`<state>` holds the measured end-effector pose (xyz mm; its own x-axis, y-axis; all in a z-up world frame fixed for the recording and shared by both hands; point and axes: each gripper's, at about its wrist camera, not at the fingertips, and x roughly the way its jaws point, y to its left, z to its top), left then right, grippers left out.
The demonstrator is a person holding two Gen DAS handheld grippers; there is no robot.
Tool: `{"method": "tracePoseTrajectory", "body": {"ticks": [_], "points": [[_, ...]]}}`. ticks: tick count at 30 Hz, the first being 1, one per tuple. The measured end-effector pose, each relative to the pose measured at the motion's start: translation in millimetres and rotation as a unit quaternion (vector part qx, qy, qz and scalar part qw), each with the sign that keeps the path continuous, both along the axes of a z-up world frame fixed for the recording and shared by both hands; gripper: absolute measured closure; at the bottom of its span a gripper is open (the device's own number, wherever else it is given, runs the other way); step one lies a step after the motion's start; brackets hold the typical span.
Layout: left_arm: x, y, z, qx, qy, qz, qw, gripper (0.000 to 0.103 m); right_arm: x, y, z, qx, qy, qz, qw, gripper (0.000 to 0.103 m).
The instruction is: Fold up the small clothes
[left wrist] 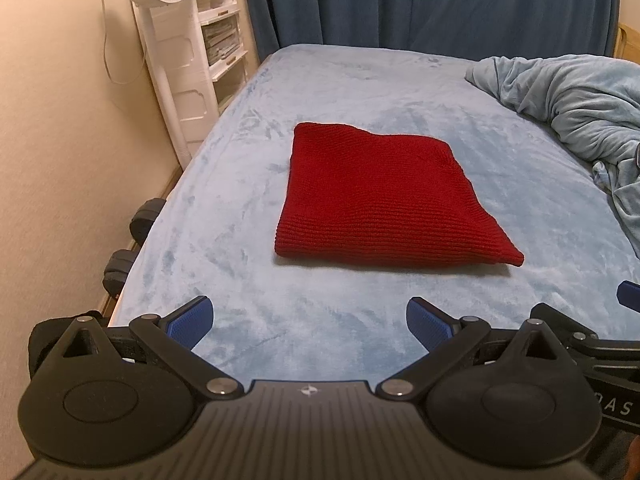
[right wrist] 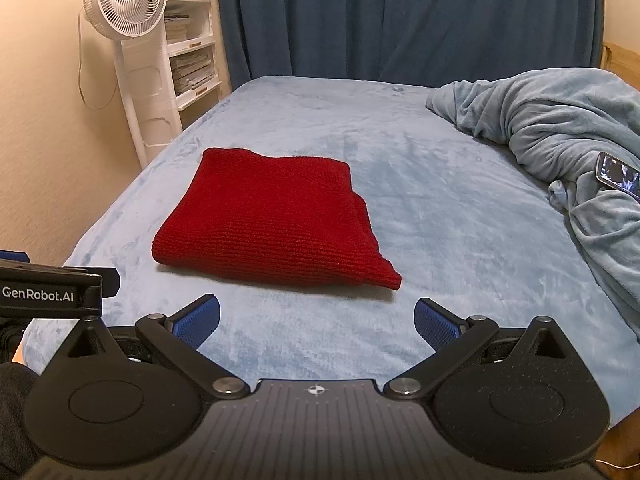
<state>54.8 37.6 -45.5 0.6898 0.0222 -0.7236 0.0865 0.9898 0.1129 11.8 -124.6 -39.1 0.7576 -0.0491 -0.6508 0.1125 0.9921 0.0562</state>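
A red knitted garment (left wrist: 380, 196) lies folded into a neat rectangle on the light blue bed (left wrist: 320, 80); it also shows in the right wrist view (right wrist: 272, 224). My left gripper (left wrist: 310, 322) is open and empty, held back from the garment's near edge. My right gripper (right wrist: 316, 322) is open and empty, also short of the garment, which lies ahead and to its left. The left gripper's body shows at the left edge of the right wrist view (right wrist: 48, 294).
A crumpled light blue blanket (right wrist: 560, 128) is piled at the right of the bed, with a phone (right wrist: 618, 174) lying on it. A white standing fan (right wrist: 128, 12) and white shelves (right wrist: 192, 48) stand at the far left. Dark blue curtains (right wrist: 400, 20) hang behind. Dumbbells (left wrist: 132, 240) lie on the floor at the left.
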Motion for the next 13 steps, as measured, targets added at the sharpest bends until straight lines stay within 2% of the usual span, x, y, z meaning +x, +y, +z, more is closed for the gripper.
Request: {"method": "tracePoseTrajectory", "body": {"ticks": [13], "points": [[-1.8,-0.5,-4.0,0.006,-0.002,0.0,1.0,0.0,-1.3,-1.3,-2.9,0.005,0.005,0.008,1.0,0.001]]}}
